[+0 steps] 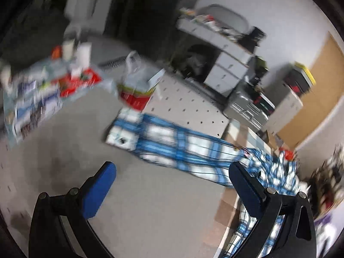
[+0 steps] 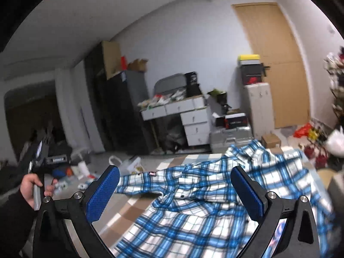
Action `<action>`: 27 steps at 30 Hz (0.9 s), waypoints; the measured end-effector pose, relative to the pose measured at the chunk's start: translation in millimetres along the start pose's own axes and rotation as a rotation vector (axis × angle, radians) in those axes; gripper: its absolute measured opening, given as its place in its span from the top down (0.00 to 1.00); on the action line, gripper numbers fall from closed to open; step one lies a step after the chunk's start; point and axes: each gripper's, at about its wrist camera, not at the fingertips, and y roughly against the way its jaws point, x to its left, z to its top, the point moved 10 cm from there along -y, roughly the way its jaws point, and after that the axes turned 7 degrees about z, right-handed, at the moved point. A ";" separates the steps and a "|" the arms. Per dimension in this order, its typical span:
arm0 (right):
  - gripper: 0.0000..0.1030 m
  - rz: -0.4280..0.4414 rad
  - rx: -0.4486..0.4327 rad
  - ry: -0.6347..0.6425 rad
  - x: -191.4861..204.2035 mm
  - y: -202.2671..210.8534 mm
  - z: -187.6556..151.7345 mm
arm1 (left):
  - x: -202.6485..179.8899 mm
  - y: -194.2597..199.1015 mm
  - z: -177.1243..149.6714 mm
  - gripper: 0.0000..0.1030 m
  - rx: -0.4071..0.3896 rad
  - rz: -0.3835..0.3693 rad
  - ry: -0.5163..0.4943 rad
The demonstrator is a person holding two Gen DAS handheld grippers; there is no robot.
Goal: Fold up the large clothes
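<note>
A blue and white plaid shirt (image 2: 193, 204) lies spread and rumpled on a bed with a checked brown and pale cover (image 2: 131, 210). My right gripper (image 2: 175, 185) hovers above the shirt's chest, open wide, with nothing between its blue pads. In the blurred left wrist view one sleeve (image 1: 172, 146) stretches left from the bed's edge (image 1: 228, 210), its cuff (image 1: 122, 137) at the far end. My left gripper (image 1: 172, 172) is open just short of that sleeve and holds nothing. A hand (image 2: 30, 187) grips the other tool's handle at the far left.
A white desk with drawers (image 2: 193, 118) and silver cases (image 2: 230, 137) stand against the far wall, left of a wooden door (image 2: 277, 64). Bags and boxes litter the floor, among them a plastic bag (image 1: 137, 81). A cardboard box (image 2: 271, 140) sits past the bed.
</note>
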 end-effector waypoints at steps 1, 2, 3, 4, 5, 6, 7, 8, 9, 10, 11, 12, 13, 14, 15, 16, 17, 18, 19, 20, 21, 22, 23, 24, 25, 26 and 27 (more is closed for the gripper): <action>0.00 0.003 0.005 -0.008 -1.1 0.4 -6.7 | 3.7 -7.8 -1.9 0.01 0.029 -0.024 0.040; 0.00 0.005 0.016 -0.015 -5.1 -0.1 -13.3 | 7.4 -18.5 -4.2 0.01 0.061 -0.046 0.081; 0.00 0.010 0.041 -0.022 -7.3 -3.1 -19.2 | 13.4 -33.7 -6.8 0.01 0.115 -0.075 0.123; 0.00 0.021 0.067 -0.022 -9.2 -5.9 -22.9 | 14.9 -44.0 -9.0 0.01 0.156 -0.094 0.151; 0.00 0.024 0.085 -0.021 -8.0 -6.7 -25.5 | 19.4 -56.0 -11.1 0.01 0.182 -0.083 0.189; 0.00 0.021 0.095 -0.025 -10.3 -8.5 -31.4 | 22.3 -68.0 -12.9 0.01 0.205 -0.064 0.214; 0.00 0.020 0.112 -0.031 -13.2 -11.5 -37.2 | 20.8 -75.9 -13.8 0.01 0.228 -0.067 0.224; 0.00 0.025 0.136 -0.035 -14.7 -14.5 -43.8 | 19.4 -83.6 -14.1 0.01 0.238 -0.068 0.241; 0.00 0.030 0.157 -0.034 -14.4 -16.8 -48.8 | 18.3 -92.3 -14.9 0.01 0.240 -0.064 0.269; 0.00 0.029 0.174 -0.032 -14.7 -19.3 -54.0 | 17.2 -99.4 -15.0 0.01 0.249 -0.055 0.279; 0.00 0.030 0.179 -0.034 -15.0 -20.1 -55.7 | 16.2 -108.4 -15.7 0.01 0.264 -0.032 0.283; 0.00 0.036 0.177 -0.038 -13.9 -19.6 -56.6 | 14.6 -114.3 -14.9 0.02 0.274 -0.029 0.296; 0.00 0.042 0.176 -0.040 -12.9 -20.5 -58.4 | 11.2 -116.6 -11.1 0.02 0.253 -0.022 0.297; 0.00 0.048 0.176 -0.039 -11.1 -20.1 -58.0 | 9.2 -116.8 -4.9 0.02 0.223 -0.002 0.285; 0.00 0.048 0.175 -0.031 -9.3 -19.4 -57.7 | 8.8 -118.7 -0.4 0.02 0.209 0.014 0.282; 0.00 0.044 0.172 -0.022 -8.1 -18.8 -57.0 | 9.5 -121.4 -0.4 0.03 0.208 0.021 0.281; 0.00 0.027 0.167 -0.001 -7.2 -17.9 -56.7 | 9.8 -125.4 1.5 0.06 0.201 0.042 0.274; 0.00 0.015 0.164 0.016 -6.1 -17.0 -55.9 | 9.8 -127.2 4.4 0.23 0.183 0.069 0.260; 0.00 0.013 0.164 0.033 -3.8 -16.5 -55.1 | 13.5 -132.7 5.8 0.28 0.175 0.114 0.237; 0.00 0.017 0.162 0.043 -2.6 -16.5 -55.3 | 17.2 -134.7 7.3 0.47 0.164 0.152 0.210; 0.00 0.018 0.158 0.052 -1.3 -16.0 -54.3 | 16.3 -137.3 6.8 0.73 0.159 0.201 0.177; 0.00 0.019 0.152 0.059 -0.1 -14.8 -53.3 | 22.0 -140.2 9.2 0.85 0.159 0.206 0.164; 0.00 0.023 0.149 0.061 0.6 -13.9 -52.7 | 23.8 -141.9 7.0 0.94 0.171 0.189 0.166; 0.00 0.028 0.147 0.062 1.2 -12.9 -51.6 | 23.0 -141.7 8.9 0.96 0.161 0.193 0.171; 0.00 0.032 0.144 0.061 1.5 -12.0 -51.0 | 24.1 -138.4 12.4 0.97 0.144 0.192 0.173; 0.00 0.037 0.139 0.058 1.7 -10.3 -50.0 | 21.0 -131.9 17.8 0.98 0.115 0.183 0.167; 0.00 0.040 0.137 0.056 1.4 -9.2 -49.3 | 17.6 -119.8 24.2 0.98 0.077 0.166 0.155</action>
